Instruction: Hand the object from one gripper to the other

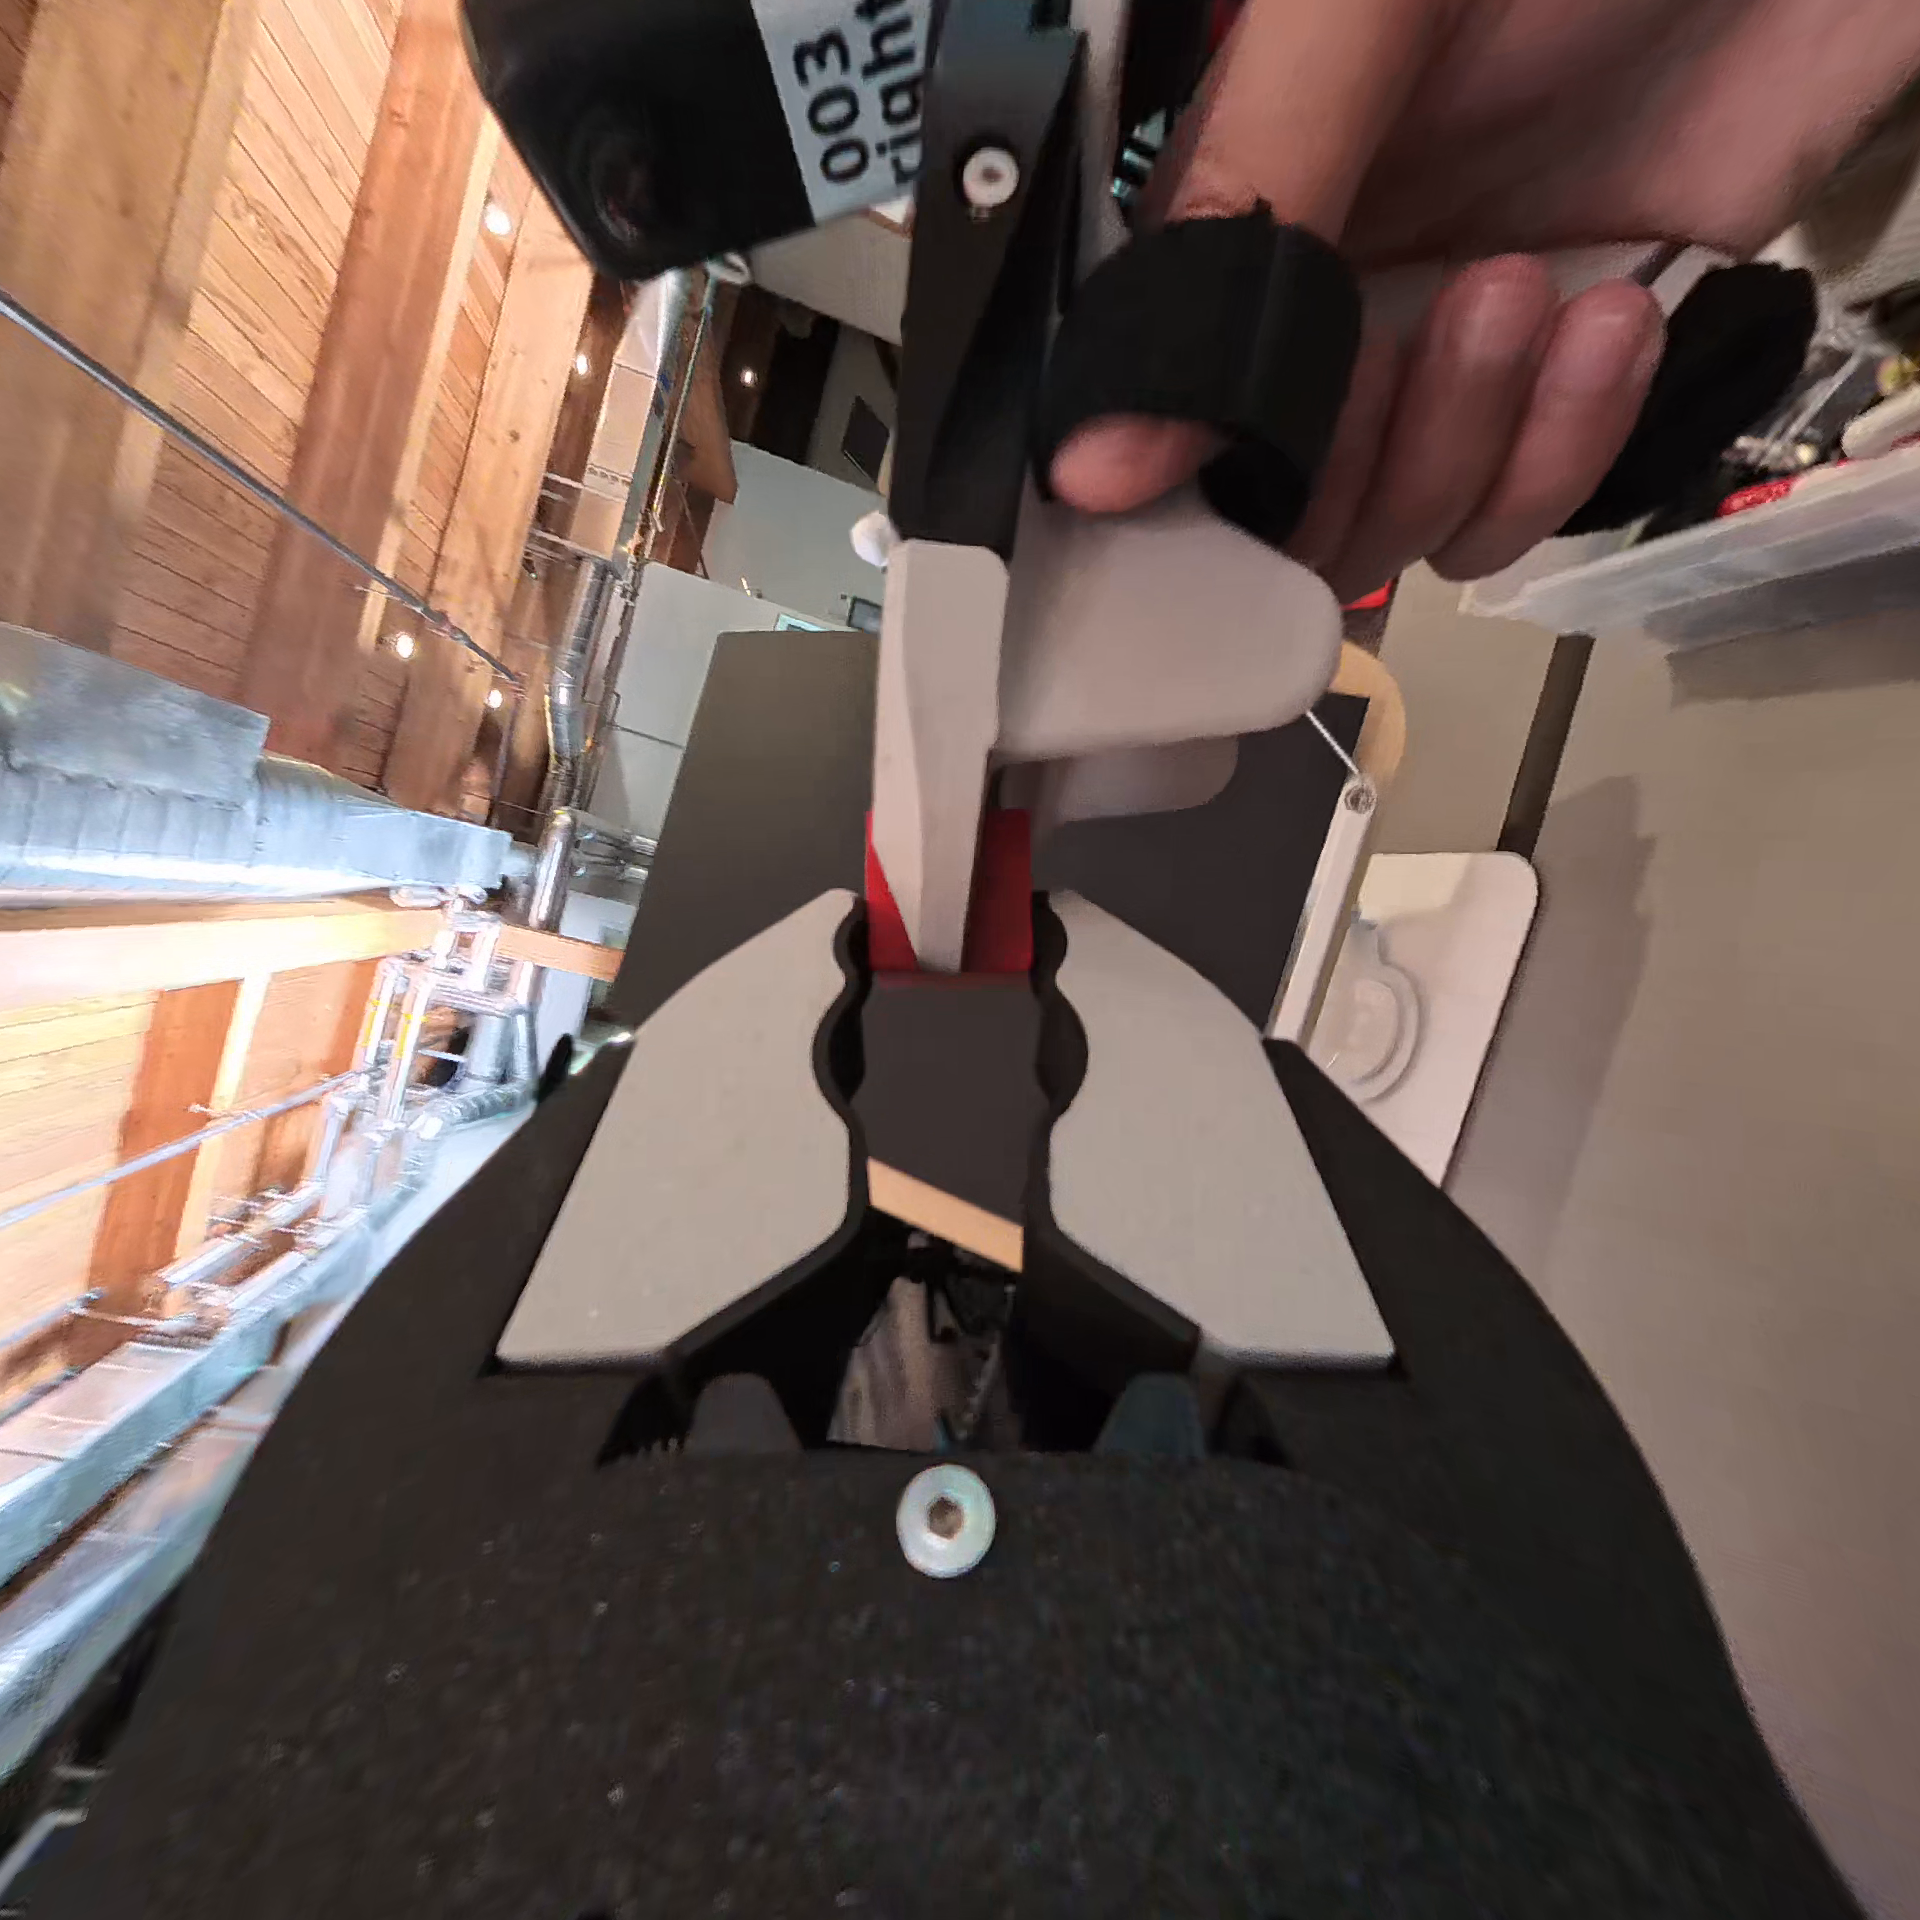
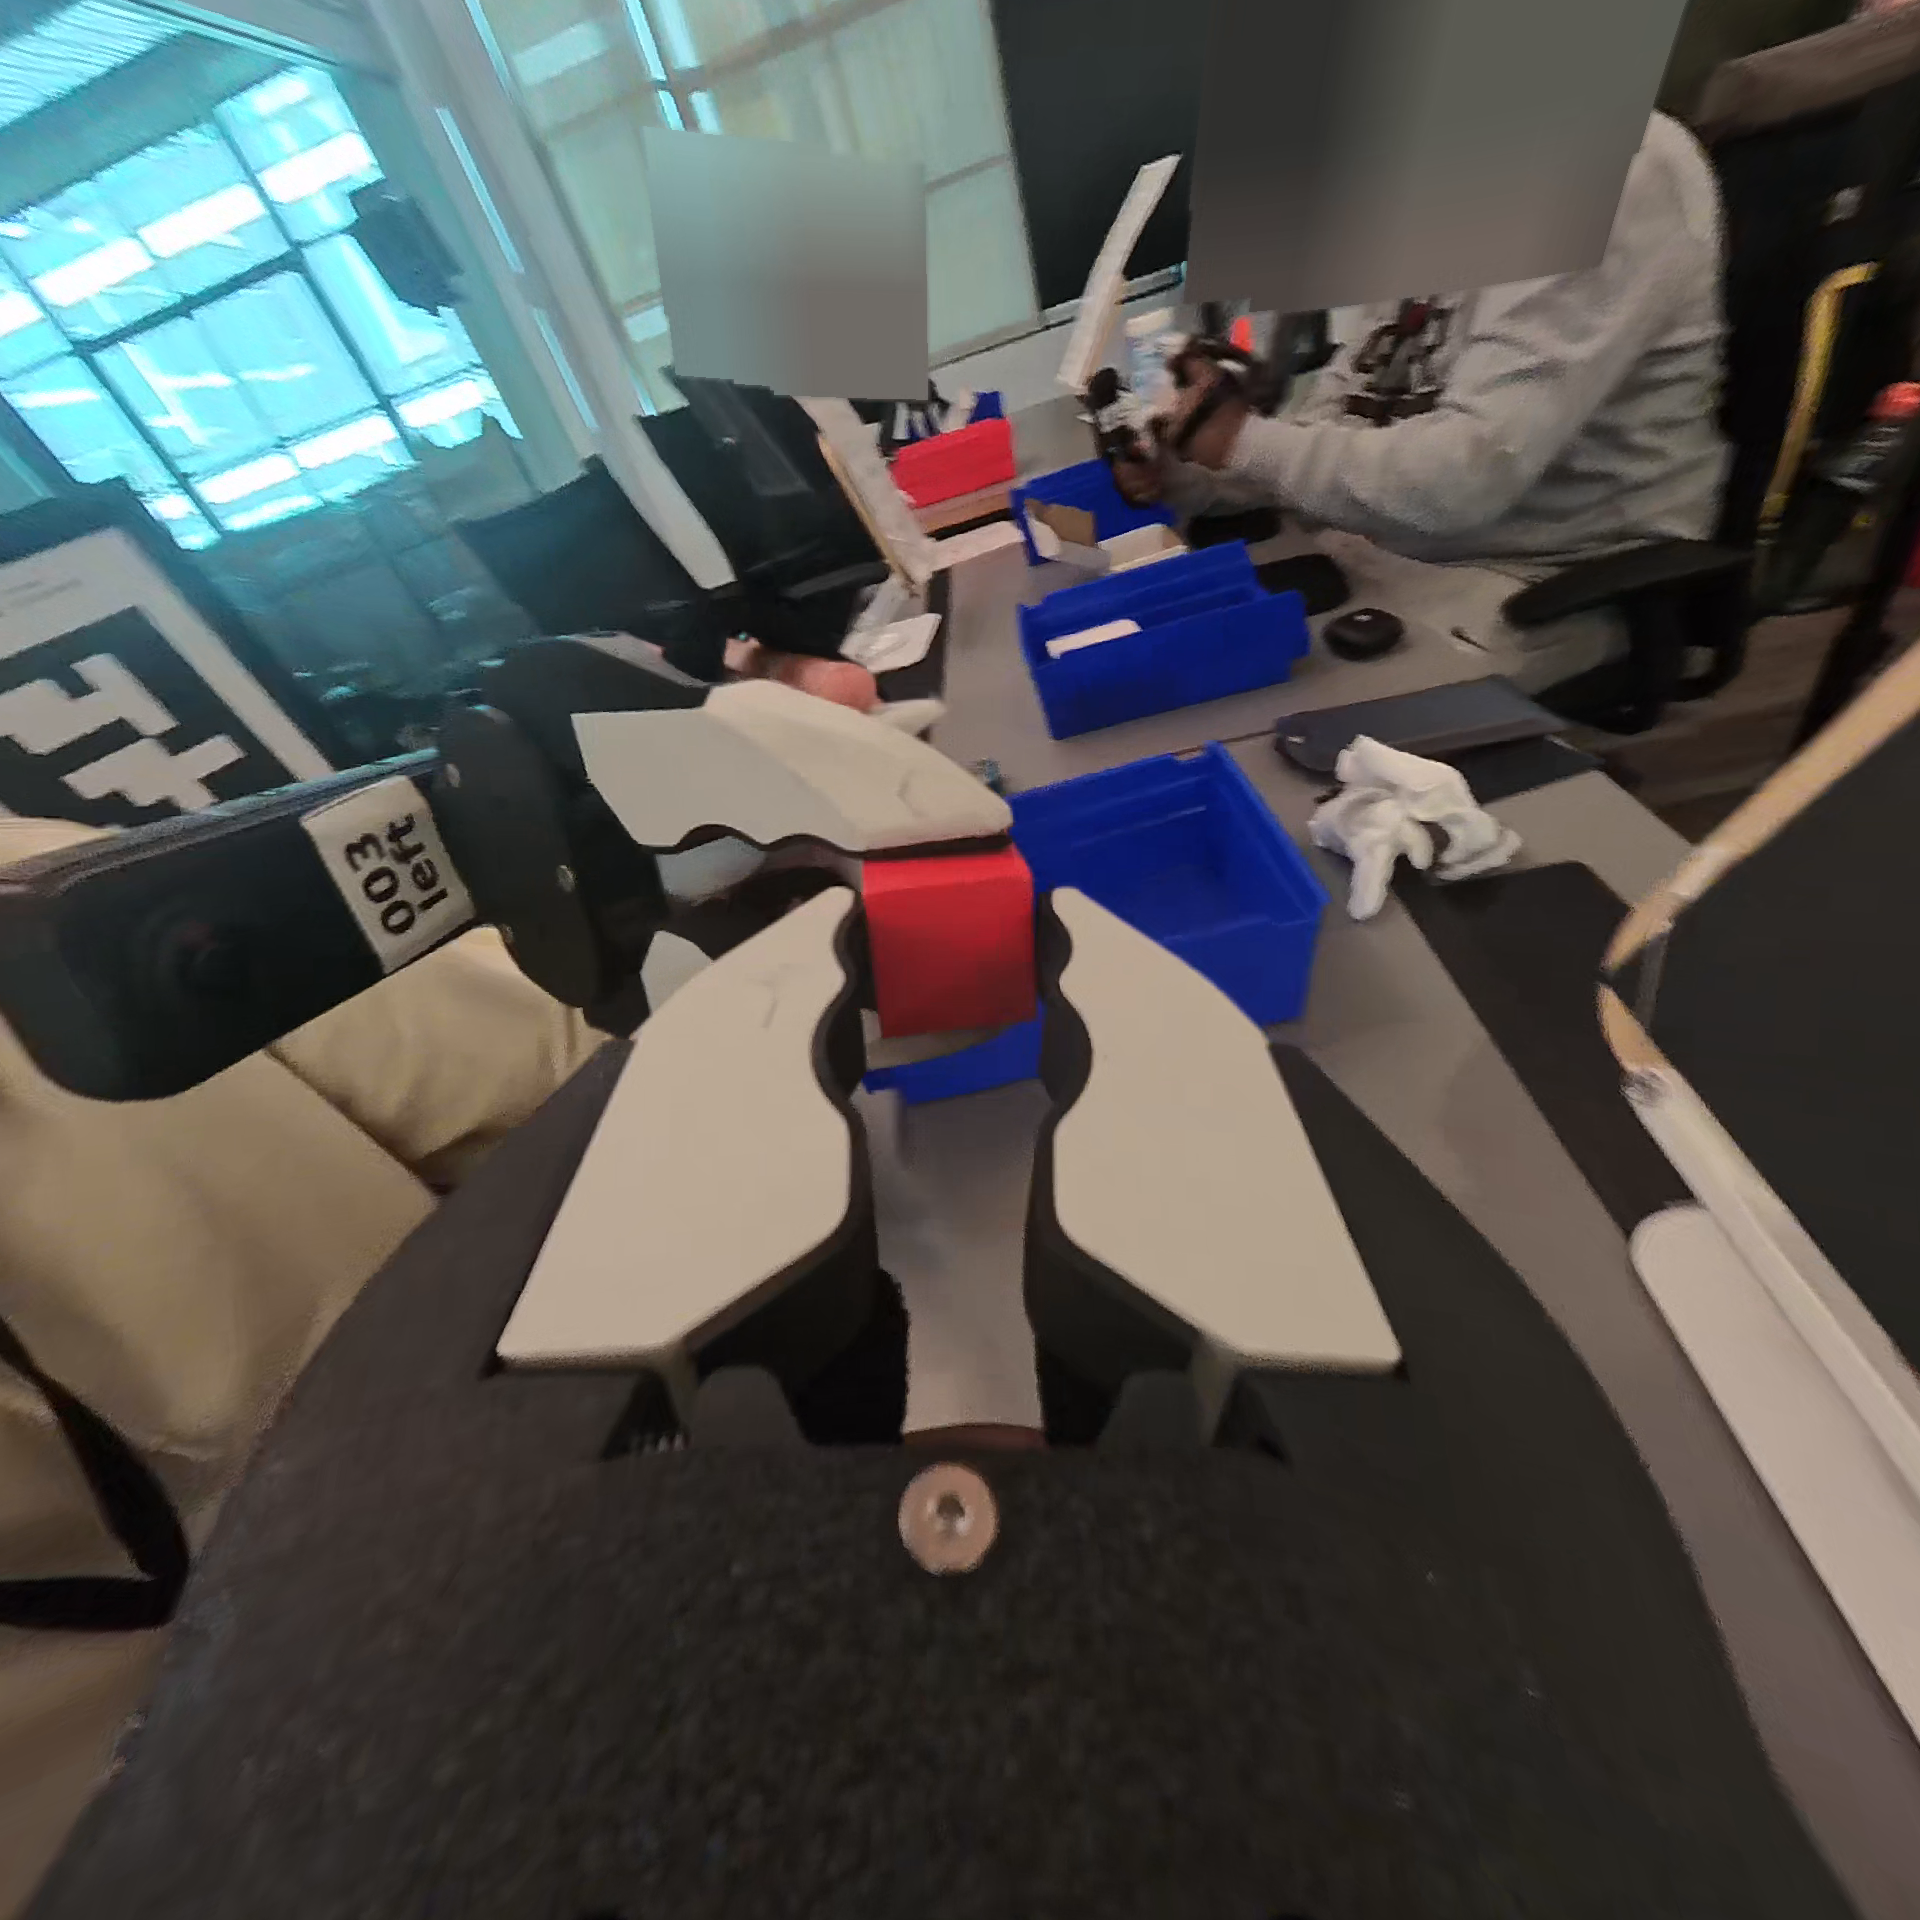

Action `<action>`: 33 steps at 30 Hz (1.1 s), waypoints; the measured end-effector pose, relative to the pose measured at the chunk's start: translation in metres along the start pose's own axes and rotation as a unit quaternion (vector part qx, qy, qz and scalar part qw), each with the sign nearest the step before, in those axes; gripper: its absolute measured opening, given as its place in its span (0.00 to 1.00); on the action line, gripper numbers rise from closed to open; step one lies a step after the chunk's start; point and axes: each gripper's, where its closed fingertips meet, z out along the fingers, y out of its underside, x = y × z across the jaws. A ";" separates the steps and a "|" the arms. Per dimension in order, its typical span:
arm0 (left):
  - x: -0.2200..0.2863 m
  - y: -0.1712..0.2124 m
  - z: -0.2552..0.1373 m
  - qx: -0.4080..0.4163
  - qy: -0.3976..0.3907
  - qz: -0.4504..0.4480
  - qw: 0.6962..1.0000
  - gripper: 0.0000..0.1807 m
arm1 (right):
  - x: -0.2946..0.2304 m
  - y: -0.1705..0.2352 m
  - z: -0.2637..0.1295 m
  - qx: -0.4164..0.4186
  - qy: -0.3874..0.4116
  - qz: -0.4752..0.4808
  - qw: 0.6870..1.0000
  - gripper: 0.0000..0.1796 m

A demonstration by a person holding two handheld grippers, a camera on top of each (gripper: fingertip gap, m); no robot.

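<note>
Left wrist view: my left gripper (image 1: 951,961) pinches the red block (image 1: 1003,894) at its fingertips, while the right gripper (image 1: 935,914) reaches down from above, one pale finger lying across the block; my hand (image 1: 1455,343) works its handle.

Right wrist view: my right gripper (image 2: 951,945) is clamped on the red block (image 2: 945,951), held above the grey table (image 2: 1455,1060) near a blue bin (image 2: 1174,883); the left gripper (image 2: 914,842) comes in from the left, its upper finger on the block's top

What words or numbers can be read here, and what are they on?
I won't quote writing; these bear it.
White label on black camera, left wrist view: readable.
White label on black camera, right wrist view: readable.
Black-and-white board: block pattern, not letters.
</note>
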 end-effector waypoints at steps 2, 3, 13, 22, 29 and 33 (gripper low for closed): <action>0.004 0.005 0.017 -0.010 0.004 -0.038 0.999 0.16 | 0.017 0.001 -0.009 -0.013 0.054 0.000 0.998 0.16; 0.005 0.008 0.025 -0.024 0.009 -0.059 0.998 0.16 | 0.025 0.000 -0.014 -0.013 0.085 -0.009 0.996 0.16; 0.018 0.025 0.038 -0.079 0.209 -0.501 0.836 0.36 | 0.058 -0.012 -0.069 -0.144 0.427 -0.389 0.803 0.17; -0.022 0.002 0.002 0.101 0.313 -0.693 0.641 0.24 | 0.037 -0.013 -0.030 -0.211 0.449 -0.547 0.675 0.17; -0.001 -0.005 0.000 0.078 0.353 -0.631 0.686 0.20 | 0.024 -0.013 -0.013 -0.207 0.437 -0.562 0.671 0.17; 0.011 -0.007 0.004 0.057 0.341 -0.589 0.730 0.16 | 0.023 -0.012 -0.009 -0.212 0.440 -0.564 0.666 0.17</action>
